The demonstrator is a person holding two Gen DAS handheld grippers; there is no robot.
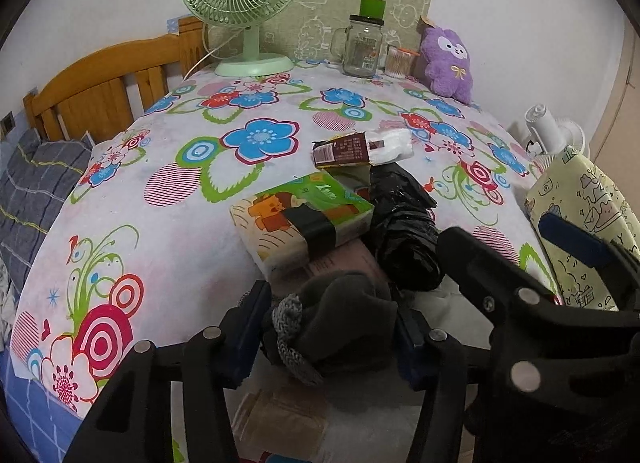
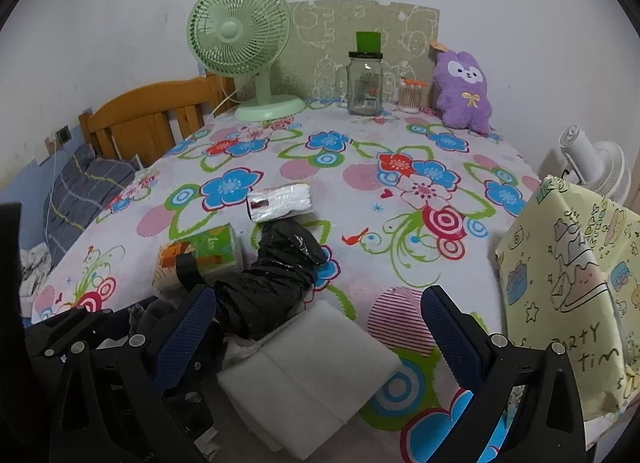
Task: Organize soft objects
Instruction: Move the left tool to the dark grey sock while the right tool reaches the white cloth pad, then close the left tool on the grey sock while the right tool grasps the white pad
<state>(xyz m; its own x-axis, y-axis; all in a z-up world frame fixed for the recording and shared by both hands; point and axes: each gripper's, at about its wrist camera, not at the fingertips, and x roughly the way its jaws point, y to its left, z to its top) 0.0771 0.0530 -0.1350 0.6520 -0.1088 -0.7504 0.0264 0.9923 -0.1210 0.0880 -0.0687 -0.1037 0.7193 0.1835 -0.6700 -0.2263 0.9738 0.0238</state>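
Observation:
A dark grey knitted sock bundle (image 1: 340,323) sits between the blue pads of my left gripper (image 1: 332,337), which is shut on it just above the near table edge. Beyond it lie a green and orange tissue pack (image 1: 300,219), a crumpled black plastic bag (image 1: 404,231) and a white wipes pack (image 1: 360,149). My right gripper (image 2: 320,323) stands open and wide over a folded white cloth (image 2: 308,375), without touching it. The black bag (image 2: 272,287) lies just beyond its left finger. A purple plush (image 2: 464,91) leans at the back wall.
A yellow cartoon-print fabric bin (image 2: 568,295) stands at the table's right edge, with a white fan (image 2: 592,163) behind it. At the back are a green fan (image 2: 244,47), a glass jar (image 2: 364,83) and a cotton swab tub (image 2: 410,97). A wooden headboard (image 2: 148,119) and bedding lie left.

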